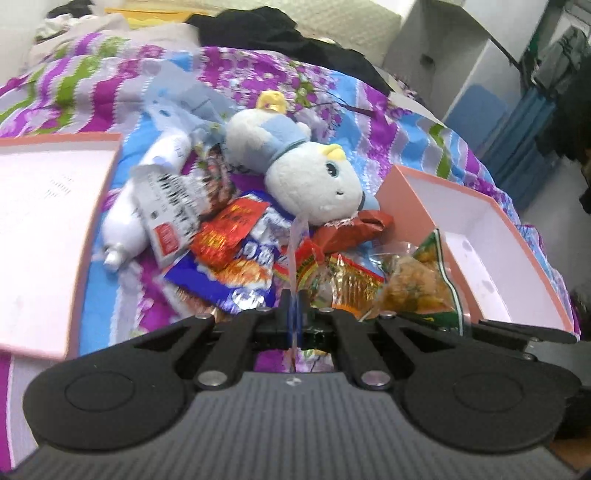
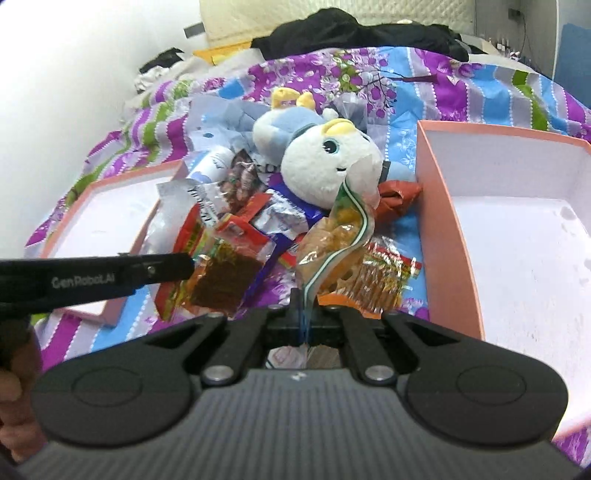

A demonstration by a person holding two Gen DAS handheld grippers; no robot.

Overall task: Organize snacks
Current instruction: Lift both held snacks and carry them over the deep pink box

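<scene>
A heap of snack packets lies on the flowered bedspread between two pink boxes. My left gripper (image 1: 294, 310) is shut on a clear-edged red spicy snack packet (image 2: 221, 280), seen edge-on in the left wrist view (image 1: 295, 251). My right gripper (image 2: 304, 308) is shut on a green-edged bag of yellow puffs (image 2: 332, 243), which also shows in the left wrist view (image 1: 417, 284). The left gripper's body (image 2: 110, 275) reaches in from the left in the right wrist view. A pink box (image 2: 517, 258) stands right of the heap.
A white and blue plush toy (image 1: 314, 177) lies on the heap's far side. A second pink box (image 1: 44, 229) sits to the left. A white bottle (image 1: 147, 192), a blue packet (image 1: 236, 273) and a red-brown wrapper (image 1: 354, 225) lie in the heap. Black clothes (image 2: 369, 33) lie behind.
</scene>
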